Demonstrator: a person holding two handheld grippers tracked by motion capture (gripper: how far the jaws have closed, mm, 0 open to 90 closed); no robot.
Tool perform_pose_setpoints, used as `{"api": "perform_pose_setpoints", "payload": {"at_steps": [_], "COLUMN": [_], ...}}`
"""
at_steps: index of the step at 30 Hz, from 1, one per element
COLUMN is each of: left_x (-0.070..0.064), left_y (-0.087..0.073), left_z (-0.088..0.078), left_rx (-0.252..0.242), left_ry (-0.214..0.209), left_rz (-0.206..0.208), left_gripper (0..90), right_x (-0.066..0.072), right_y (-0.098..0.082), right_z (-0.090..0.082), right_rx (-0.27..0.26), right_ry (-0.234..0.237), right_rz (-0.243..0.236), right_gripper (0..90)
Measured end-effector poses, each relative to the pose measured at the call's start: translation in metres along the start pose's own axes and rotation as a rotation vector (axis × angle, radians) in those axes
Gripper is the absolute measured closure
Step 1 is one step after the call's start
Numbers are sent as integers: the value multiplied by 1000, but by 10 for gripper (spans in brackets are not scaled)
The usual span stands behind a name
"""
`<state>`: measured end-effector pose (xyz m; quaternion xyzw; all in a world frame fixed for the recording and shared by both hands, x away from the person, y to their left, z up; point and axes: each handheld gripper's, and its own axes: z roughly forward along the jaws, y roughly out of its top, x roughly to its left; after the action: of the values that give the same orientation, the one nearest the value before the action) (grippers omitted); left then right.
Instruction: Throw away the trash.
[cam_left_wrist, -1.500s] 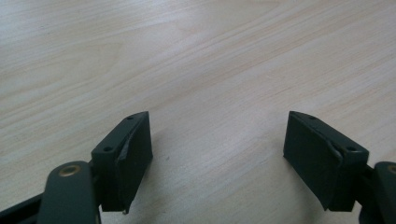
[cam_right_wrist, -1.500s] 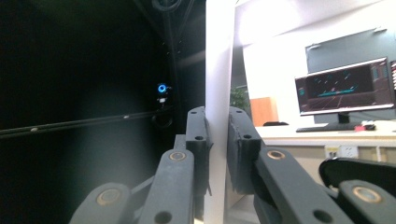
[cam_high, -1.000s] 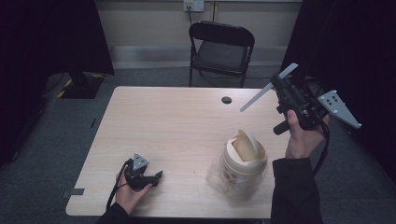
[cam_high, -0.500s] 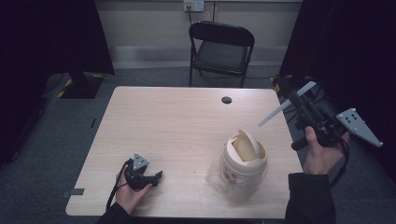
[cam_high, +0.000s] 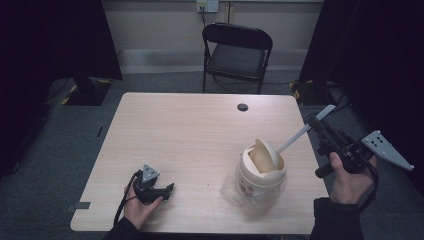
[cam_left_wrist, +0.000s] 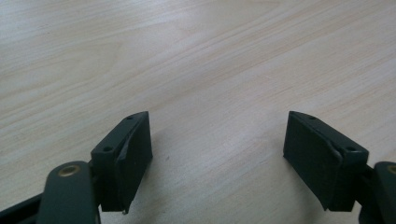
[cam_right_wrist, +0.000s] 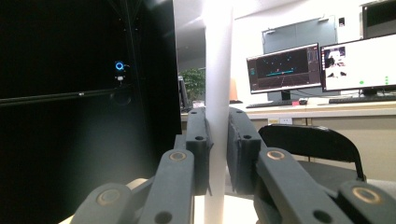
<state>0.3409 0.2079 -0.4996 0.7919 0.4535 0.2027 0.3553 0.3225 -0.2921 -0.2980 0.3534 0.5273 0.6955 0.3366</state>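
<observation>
Beside the table (cam_high: 200, 135), the raised right gripper (cam_high: 314, 125) pinches a white strip (cam_high: 300, 134).

Left gripper (cam_high: 159, 190) resting low, jaws wide apart; right gripper (cam_high: 314, 123) raised, jaws clamped together

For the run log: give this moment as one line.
right gripper: shut on white stick, tip near tub | left gripper: open, on table | tub: swing lid tilted, in clear bag

Matt pale wood-grain table (cam_high: 190, 135), smooth white plastic stick (cam_high: 300, 134), cream plastic bin (cam_high: 261, 172).
</observation>
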Motion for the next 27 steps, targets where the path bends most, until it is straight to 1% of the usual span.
{"api": "perform_pose_setpoints", "payload": {"at_steps": [2, 5, 6, 9, 12, 14, 15, 16, 18, 20, 21, 22, 23, 25, 26, 27], "left_x": [0, 0, 0, 0, 0, 0, 0, 0, 0, 0, 0, 0, 0, 0, 0, 0], "left_y": [0, 0, 0, 0, 0, 0, 0, 0, 0, 0, 0, 0, 0, 0, 0, 0], "left_z": [0, 0, 0, 0, 0, 0, 0, 0, 0, 0, 0, 0, 0, 0, 0, 0], "left_rx": [0, 0, 0, 0, 0, 0, 0, 0, 0, 0, 0, 0, 0, 0, 0, 0], "left_ry": [0, 0, 0, 0, 0, -1, -1, -1, 0, 0, 0, -1, 0, 0, -1, -1], "left_rz": [0, 0, 0, 0, 0, 0, 0, 0, 0, 0, 0, -1, -1, 0, 0, 0], "left_gripper": [231, 231, 231, 231, 231, 231, 231, 231, 231, 231, 231, 231, 231, 231, 231, 231], "right_x": [0, 0, 0, -1, -2, -5, -5, -5, -8, -8, -8, -10, -10, -11, -11, -11], "right_y": [-2, -5, -10, -17, -23, -33, -33, -36, -46, -51, -51, -55, -55, -61, -64, -64], "right_z": [-2, -3, -3, -2, -1, 0, 0, 1, 3, 4, 4, 6, 6, 8, 9, 9], "right_rx": [10, 22, 41, 69, 84, 111, 111, 118, 145, 162, 162, 176, 176, 191, 195, 195], "right_ry": [7, 16, 27, 37, 41, 43, 43, 47, 51, 50, 50, 53, 53, 47, 47, 47], "right_rz": [11, 14, 26, 48, 58, 77, 77, 88, 103, 110, 110, 119, 119, 128, 137, 137], "right_gripper": [816, 816, 816, 815, 815, 814, 814, 814, 813, 813, 813, 811, 811, 792, 754, 754]}}
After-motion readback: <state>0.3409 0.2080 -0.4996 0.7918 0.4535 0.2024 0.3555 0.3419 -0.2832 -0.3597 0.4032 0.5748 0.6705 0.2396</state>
